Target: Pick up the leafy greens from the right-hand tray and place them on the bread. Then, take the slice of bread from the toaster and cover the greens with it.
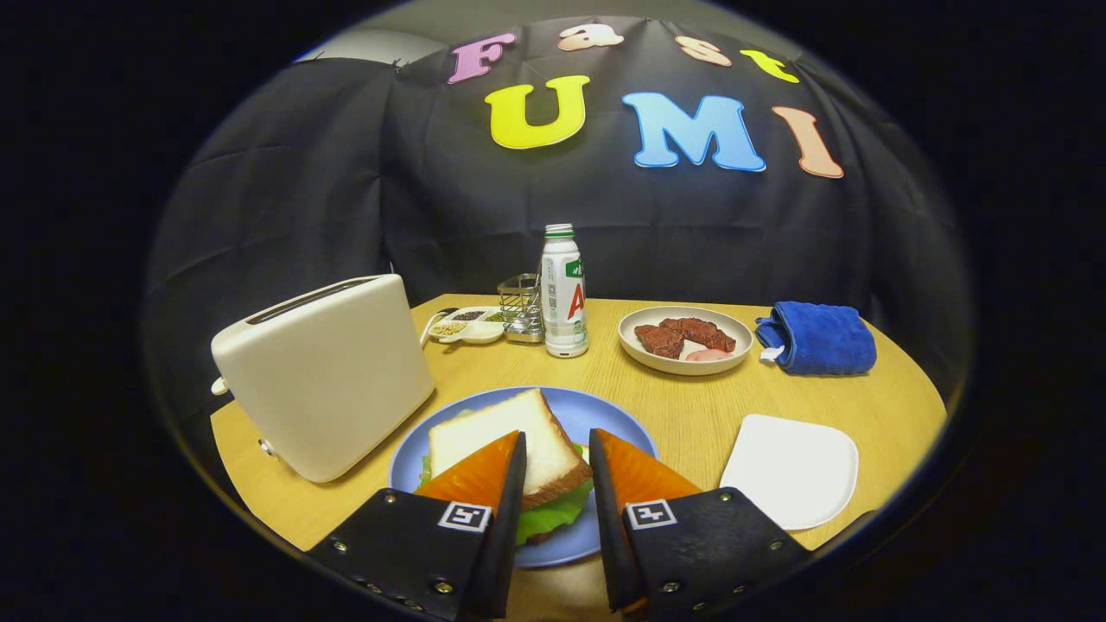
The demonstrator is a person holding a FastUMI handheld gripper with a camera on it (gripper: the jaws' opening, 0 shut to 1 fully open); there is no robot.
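I see the jaws [557,453] standing open over the near part of the blue plate [605,415], nothing pinched between them. The top slice of bread [497,436] lies on the leafy greens [553,511], a corner of it reaching into the gap between the jaws, and green leaf pokes out below its crust just there. The toaster [324,371] stands to the left, touching nothing of the plate that I can make out. The white tray [791,471] sits to the right on the counter [691,406]. Beyond the plate I see a white bottle [563,294] with a green cap; its label carries red and green print I cannot make out.
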